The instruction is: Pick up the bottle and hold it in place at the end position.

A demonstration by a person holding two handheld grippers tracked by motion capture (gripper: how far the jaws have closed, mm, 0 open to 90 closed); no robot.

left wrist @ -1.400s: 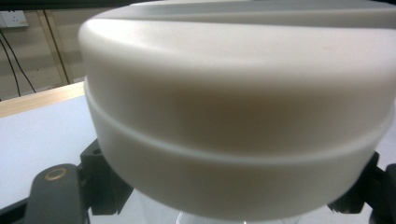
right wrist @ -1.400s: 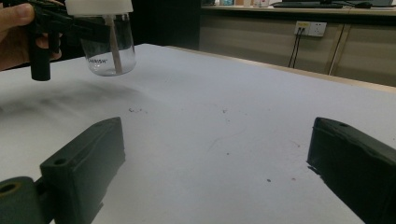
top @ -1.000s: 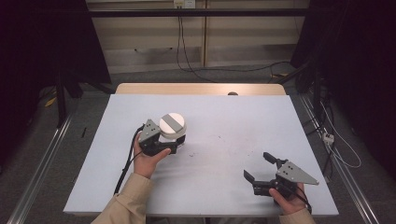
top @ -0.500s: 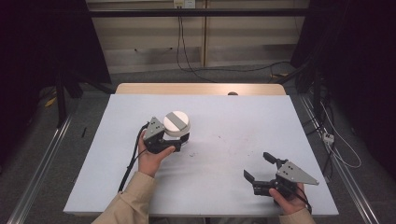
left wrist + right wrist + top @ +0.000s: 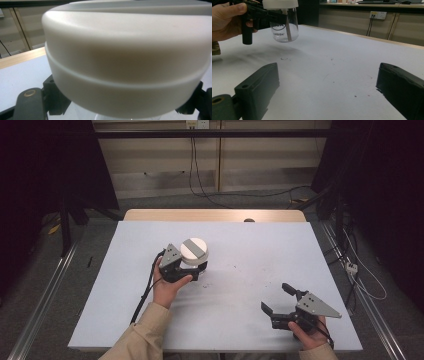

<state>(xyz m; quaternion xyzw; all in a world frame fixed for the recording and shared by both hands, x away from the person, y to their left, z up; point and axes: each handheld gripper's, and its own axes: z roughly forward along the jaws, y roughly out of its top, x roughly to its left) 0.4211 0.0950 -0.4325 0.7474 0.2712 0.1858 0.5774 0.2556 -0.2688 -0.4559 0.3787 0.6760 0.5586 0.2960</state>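
Note:
A clear glass jar (image 5: 284,26) with a broad white lid (image 5: 193,250) sits between the jaws of my left gripper (image 5: 192,268), left of the table's middle. The jaws are shut on the glass just under the lid (image 5: 125,50), which fills most of the left gripper view. The right gripper view shows a hand (image 5: 227,21) holding that gripper beside the jar, whose base is at or barely above the white table (image 5: 250,245). Near the front right edge my right gripper (image 5: 274,296) stands open with nothing between its fingers (image 5: 259,87), pointing left toward the jar.
A wooden strip (image 5: 215,215) runs along the table's far edge with a small dark object (image 5: 248,220) on it. Cables lie on the floor beyond. Metal rails (image 5: 45,290) flank the table. A few dark specks (image 5: 355,96) mark the tabletop.
My left gripper has shifted slightly to the right, still holding the jar. The right gripper has stayed where it was.

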